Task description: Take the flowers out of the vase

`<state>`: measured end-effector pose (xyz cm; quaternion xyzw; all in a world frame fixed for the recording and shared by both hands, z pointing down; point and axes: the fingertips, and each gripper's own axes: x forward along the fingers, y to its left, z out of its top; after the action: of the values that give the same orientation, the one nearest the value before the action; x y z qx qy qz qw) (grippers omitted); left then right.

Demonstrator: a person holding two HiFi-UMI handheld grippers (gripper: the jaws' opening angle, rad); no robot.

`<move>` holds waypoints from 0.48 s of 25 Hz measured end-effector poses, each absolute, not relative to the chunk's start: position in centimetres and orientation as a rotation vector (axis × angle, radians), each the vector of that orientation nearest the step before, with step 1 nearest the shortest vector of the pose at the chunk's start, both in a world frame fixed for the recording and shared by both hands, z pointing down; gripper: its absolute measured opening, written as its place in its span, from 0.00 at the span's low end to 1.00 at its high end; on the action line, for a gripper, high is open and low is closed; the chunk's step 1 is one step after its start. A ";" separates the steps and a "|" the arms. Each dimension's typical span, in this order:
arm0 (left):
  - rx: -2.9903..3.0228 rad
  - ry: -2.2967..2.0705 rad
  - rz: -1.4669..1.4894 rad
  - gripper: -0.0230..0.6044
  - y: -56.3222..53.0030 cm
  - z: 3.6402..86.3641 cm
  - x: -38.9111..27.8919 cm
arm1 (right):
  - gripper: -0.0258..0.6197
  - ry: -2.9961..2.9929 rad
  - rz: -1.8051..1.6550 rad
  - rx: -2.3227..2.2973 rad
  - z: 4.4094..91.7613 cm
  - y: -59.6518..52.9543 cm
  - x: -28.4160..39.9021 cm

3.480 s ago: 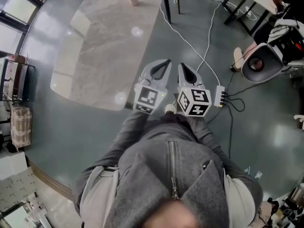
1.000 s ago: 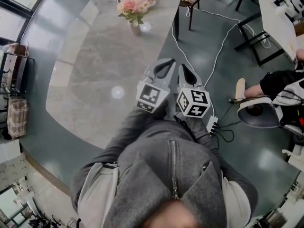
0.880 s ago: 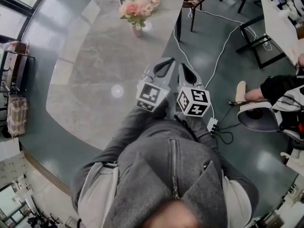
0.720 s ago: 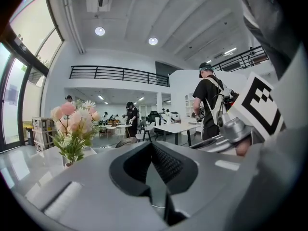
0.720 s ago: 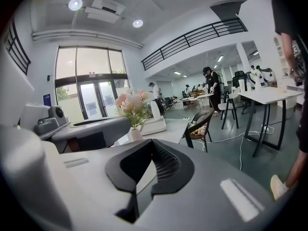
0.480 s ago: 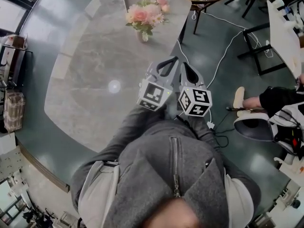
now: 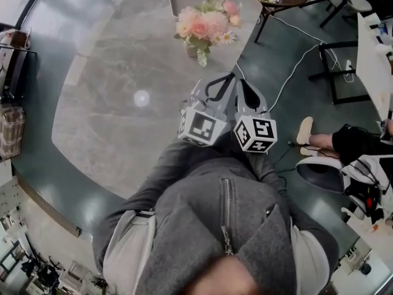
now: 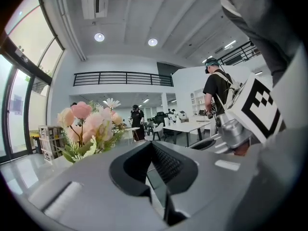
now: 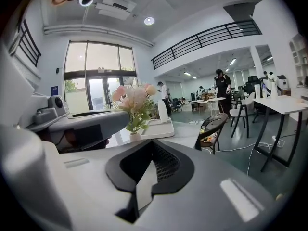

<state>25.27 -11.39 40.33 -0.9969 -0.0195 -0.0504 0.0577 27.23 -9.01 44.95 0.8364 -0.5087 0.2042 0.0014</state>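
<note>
Our left gripper [image 7: 229,76] and right gripper [image 7: 241,82], jaws together, held nothing.
Flowers [image 7: 206,24] stood in the vase [image 7: 201,56] by the table's [image 7: 123,60] right edge.

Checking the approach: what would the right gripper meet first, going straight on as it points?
Probably the flowers in the vase, slightly left of centre for the right gripper; depth unclear.

Table top [image 7: 104,66]: grey veined stone look, polished, mirrors a ceiling lamp. Floor [image 7: 38,158]: dark, glossy. Left gripper [image 8: 153,144] and right gripper [image 9: 153,143]: matt pale grey plastic shells. Pads [image 8: 166,163]: black, finely ribbed. Jacket [image 7: 202,226]: grey fuzzy woollen cloth, metal zip [image 7: 225,220]. Chair [image 9: 211,124]: dark woven wicker.
</note>
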 end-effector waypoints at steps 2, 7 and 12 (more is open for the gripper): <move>-3.029 -0.033 -0.138 0.05 -11.7 40.2 25.1 | 0.04 -1.613 0.637 2.607 45.1 -9.7 27.4; -3.039 0.074 -0.133 0.05 -13.1 40.2 23.9 | 0.04 -1.726 0.604 2.545 44.9 -11.9 26.9; -3.026 0.249 -0.138 0.05 -16.3 40.1 22.7 | 0.05 -1.811 0.594 2.455 45.4 -14.0 26.7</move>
<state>22.67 -16.29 40.13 -0.9943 0.0819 -0.0453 0.0509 26.72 -14.03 45.45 0.7898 -0.5826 0.1911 0.0169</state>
